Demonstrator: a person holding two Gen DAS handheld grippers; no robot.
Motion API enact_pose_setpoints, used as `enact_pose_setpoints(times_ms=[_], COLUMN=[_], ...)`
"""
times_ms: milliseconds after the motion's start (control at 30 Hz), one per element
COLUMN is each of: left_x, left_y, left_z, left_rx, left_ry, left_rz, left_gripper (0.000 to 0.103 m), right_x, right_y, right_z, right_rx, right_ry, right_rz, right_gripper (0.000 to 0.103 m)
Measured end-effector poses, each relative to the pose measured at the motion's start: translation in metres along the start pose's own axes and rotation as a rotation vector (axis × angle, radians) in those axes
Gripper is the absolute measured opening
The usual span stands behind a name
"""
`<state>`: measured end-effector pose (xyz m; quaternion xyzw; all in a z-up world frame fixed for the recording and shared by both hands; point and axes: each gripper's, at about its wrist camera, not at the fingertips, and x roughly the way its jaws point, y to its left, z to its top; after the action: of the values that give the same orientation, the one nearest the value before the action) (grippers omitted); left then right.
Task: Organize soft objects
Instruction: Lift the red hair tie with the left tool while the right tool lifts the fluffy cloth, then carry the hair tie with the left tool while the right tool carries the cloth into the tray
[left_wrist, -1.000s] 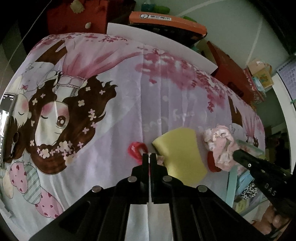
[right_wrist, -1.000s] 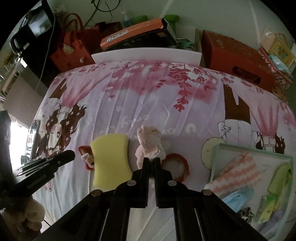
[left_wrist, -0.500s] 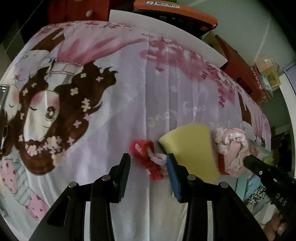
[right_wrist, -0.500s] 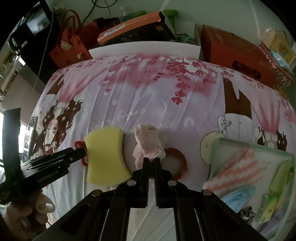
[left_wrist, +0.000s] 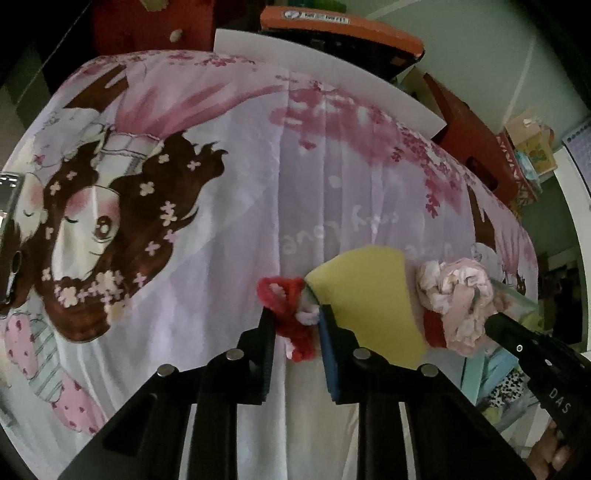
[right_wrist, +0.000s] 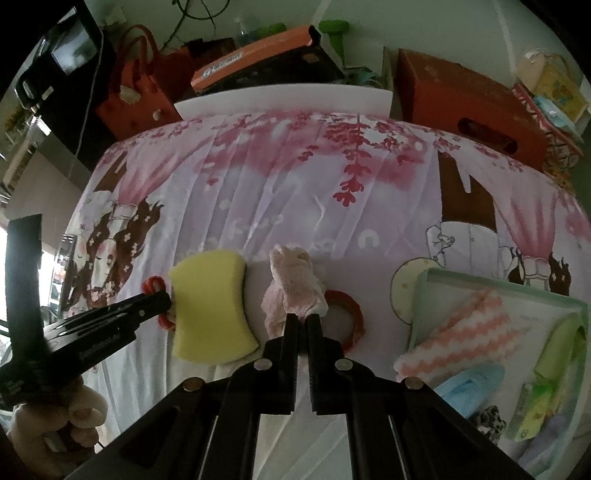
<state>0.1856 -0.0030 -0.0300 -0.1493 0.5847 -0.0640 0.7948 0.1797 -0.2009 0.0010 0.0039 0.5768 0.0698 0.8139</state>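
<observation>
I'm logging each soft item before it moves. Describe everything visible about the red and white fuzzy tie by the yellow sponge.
The red and white fuzzy tie looks like twisted chenille, red loops wound with a white strand, knotted and limp. It lies flat on the printed bedsheet, beside the left edge of the yellow sponge, apparently touching it. The left gripper straddles it, jaws closing around it; whether the pads press it yet is unclear. In the right wrist view only a red loop shows behind that gripper's tip.

We see the left gripper (left_wrist: 297, 319), shut a second ago, opened wide half a second ago, now closing its jaws around the red-and-white hair tie (left_wrist: 291, 317), which lies between them beside the yellow sponge (left_wrist: 369, 302).
</observation>
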Motion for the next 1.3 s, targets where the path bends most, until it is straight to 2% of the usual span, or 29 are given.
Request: enact_pose_setpoints(times_ms=[267, 733, 1033, 1300], left_x=[-0.048, -0.123, -0.145, -0.143], left_y=[-0.014, -0.070, -0.114, -0.167], left_z=[-0.010, -0.050, -0.073, -0.088], left_rx=[0.022, 0.107, 0.172, 0.255], left_ry=[-0.053, -0.138, -0.163, -0.157], left_rz=[0.003, 0.002, -0.002, -0.027], left_gripper=[0.023, 0.023, 0.023, 0.024], right_x=[-0.043, -0.138, -0.180, -0.201], right_y=[0.002, -0.019, -0.048, -0.093], right_z=[-0.010, -0.049, -0.075, -0.094], right_rx=[0.006, 0.034, 0.068, 0.123], right_ry=[-0.057, -0.179, -0.236, -0.258], right_rz=[0.006, -0.006, -0.011, -0.031], right_gripper=[0.005, 0.004, 0.004, 0.004])
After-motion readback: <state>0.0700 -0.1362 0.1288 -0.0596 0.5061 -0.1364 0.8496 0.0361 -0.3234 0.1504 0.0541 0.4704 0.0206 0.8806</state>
